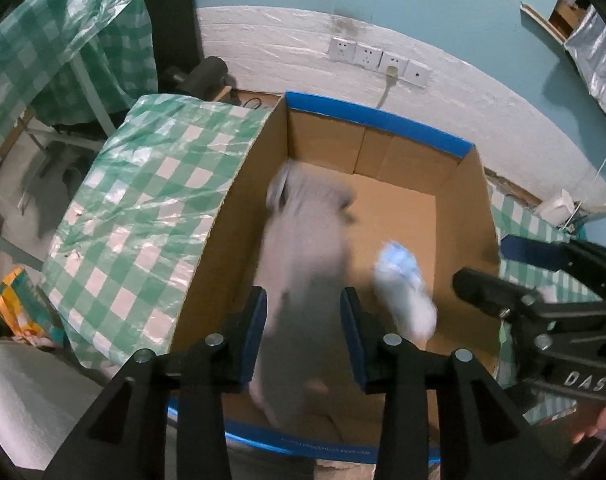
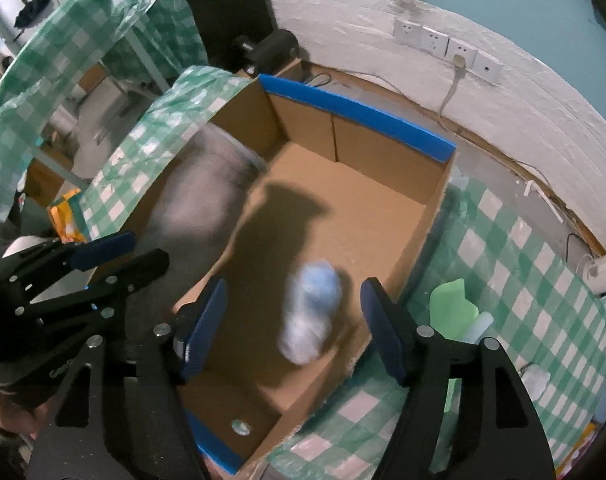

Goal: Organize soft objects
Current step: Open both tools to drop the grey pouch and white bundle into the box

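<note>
Soft objects are going into a cardboard box (image 1: 403,200) with blue-taped rims, standing on a bench covered with a green checked plastic cloth (image 1: 143,208).

From the left wrist view, the left tool (image 1: 305,316) hangs over the near end of the box with its blue pads spread apart and nothing between them. Directly ahead of it a grey garment (image 1: 307,248), blurred, lies or falls along the left side of the box, reaching toward the far corner. To its right a small white-and-blue bundle (image 1: 403,288), perhaps a rolled sock, is also blurred; whether it has landed on the box floor I cannot tell. The right tool (image 1: 503,268) enters at the right edge, outside the box wall; its jaws look parted.

From the right wrist view, the right tool (image 2: 293,328) is released and empty, with the white-and-blue bundle (image 2: 311,312) below and between its pads, inside the box (image 2: 383,208). The grey garment (image 2: 207,204) is a smear against the left wall. The left tool (image 2: 115,254) shows at the left, jaws apart. Outside the box, on the cloth at right, lie a green item (image 2: 451,308) and some pale ones.

Judging from this, the drop-off step is just finishing. The next move likely calls for lifting both tools clear and reaching for the remaining items beside the box.
</note>
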Available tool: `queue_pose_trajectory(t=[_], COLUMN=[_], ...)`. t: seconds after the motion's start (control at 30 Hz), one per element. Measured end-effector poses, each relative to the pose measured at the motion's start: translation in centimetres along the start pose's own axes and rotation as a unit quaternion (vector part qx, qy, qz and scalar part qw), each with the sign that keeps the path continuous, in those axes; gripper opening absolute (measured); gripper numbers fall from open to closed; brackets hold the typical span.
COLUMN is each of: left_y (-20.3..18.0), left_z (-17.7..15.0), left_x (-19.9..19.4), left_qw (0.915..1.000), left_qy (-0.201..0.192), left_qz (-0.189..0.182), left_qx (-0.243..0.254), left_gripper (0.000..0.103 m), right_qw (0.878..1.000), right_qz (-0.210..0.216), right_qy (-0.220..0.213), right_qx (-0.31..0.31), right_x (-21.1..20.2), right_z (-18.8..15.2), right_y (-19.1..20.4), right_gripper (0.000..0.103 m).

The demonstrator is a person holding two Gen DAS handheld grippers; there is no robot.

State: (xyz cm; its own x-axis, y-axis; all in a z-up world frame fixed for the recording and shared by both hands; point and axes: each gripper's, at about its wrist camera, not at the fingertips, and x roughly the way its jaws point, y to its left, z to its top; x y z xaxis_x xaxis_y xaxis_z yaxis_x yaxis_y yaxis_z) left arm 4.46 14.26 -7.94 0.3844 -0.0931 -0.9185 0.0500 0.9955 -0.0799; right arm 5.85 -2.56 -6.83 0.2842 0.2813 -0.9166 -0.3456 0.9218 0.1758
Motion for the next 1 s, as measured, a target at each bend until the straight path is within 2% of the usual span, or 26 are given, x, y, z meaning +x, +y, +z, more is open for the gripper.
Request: queue_pose_trajectory(t=[0.33, 0.67, 1.0], left_y=[-1.3, -3.6, -7.1], left_z=[0.2, 0.4, 0.1], left_x=[-0.6, -1.5, -2.4], left_qw=[0.9998, 0.9988, 0.9966], left_qy=[-0.002, -0.007, -0.011], left_qz=[-0.017, -0.040, -0.046], left_qx=[0.009, 0.029, 0.067], left_gripper=[0.047, 0.047, 0.048], right_qw=[1.000, 0.999, 0.997], right_qz=[-0.007, -0.013, -0.026], right_qy=[-0.014, -0.030, -0.053], right_qx=[0.023, 0.032, 0.050], right_x=[-1.3, -3.2, -5.8], right_z=[-0.4, -1.5, -3.0], right_y=[-1.5, -3.1, -5.5], right_gripper=[0.071, 0.071, 0.071])
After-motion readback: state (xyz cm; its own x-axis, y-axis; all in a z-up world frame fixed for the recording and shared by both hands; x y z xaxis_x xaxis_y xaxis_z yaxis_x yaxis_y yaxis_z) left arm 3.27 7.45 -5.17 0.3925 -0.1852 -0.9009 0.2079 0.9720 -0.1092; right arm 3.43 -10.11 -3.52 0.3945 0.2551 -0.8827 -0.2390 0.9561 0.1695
